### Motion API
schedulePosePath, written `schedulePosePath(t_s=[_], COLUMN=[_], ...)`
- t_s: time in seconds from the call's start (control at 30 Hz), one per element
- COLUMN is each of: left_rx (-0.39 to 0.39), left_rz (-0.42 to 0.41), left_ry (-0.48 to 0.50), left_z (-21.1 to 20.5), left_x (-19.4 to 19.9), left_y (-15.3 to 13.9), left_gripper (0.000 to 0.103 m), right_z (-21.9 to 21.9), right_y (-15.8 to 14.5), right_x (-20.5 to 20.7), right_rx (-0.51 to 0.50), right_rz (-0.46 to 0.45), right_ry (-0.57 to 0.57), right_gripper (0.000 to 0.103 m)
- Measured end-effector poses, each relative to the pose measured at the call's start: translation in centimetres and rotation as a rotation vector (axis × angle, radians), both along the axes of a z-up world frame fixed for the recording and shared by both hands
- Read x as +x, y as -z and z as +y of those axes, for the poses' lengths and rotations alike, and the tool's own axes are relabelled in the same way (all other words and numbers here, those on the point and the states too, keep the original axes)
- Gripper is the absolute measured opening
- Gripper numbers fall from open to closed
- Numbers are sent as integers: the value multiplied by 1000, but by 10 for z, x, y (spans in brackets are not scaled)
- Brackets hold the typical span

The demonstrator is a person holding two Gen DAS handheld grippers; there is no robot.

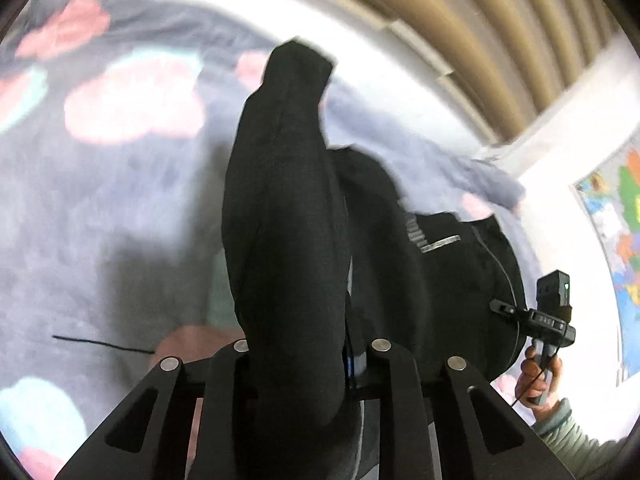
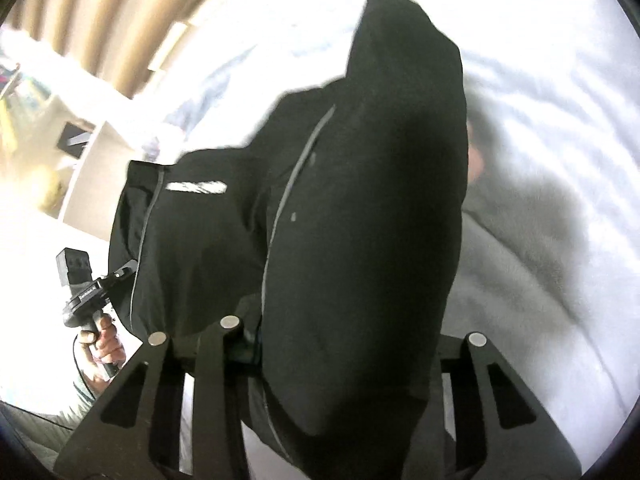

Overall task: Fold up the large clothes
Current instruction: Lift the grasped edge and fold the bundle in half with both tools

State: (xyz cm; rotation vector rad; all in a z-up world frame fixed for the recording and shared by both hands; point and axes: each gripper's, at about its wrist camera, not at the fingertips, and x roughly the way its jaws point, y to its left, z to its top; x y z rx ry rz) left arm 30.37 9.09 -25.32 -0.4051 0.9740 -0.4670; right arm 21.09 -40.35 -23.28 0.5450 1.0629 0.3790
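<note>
A large black garment [image 1: 288, 220] with grey piping and a silver logo hangs lifted above the bed. My left gripper [image 1: 308, 360] is shut on one bunched part of it, and the cloth drapes over the fingers and hides their tips. My right gripper [image 2: 340, 344] is shut on another part of the same garment [image 2: 360, 200], which also covers its fingers. Each gripper shows in the other's view, held by a hand: the right one [image 1: 550, 320] at the garment's right edge, the left one [image 2: 86, 280] at its left edge.
A grey fleece blanket [image 1: 100, 200] with pink and mint shapes covers the bed below. White bedding [image 2: 560, 80] and a grey blanket [image 2: 520, 280] lie to the right. A slatted headboard [image 1: 500, 40], a colourful wall map [image 1: 624, 240] and a pale shelf unit [image 2: 80, 184] stand around.
</note>
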Motion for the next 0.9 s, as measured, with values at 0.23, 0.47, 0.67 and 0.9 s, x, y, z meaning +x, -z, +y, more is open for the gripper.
schedulePosePath(t_s=[0.23, 0.47, 0.67, 0.9], left_rx=[57, 203, 126, -222], left_rz=[-146, 109, 303, 530], left_ry=[111, -36, -73, 10], left_z=[-17, 11, 28, 40], left_x=[-76, -47, -17, 22], left_y=[-80, 26, 98, 165], left_gripper=[11, 21, 69, 80], right_z=[18, 6, -21, -23], right_y=[-59, 31, 84, 106], right_x=[-59, -73, -73, -57], right_rx=[-105, -203, -110, -14], right_rz=[-76, 149, 260, 344], right_ry=[-70, 42, 136, 96], right_gripper=[34, 42, 73, 103])
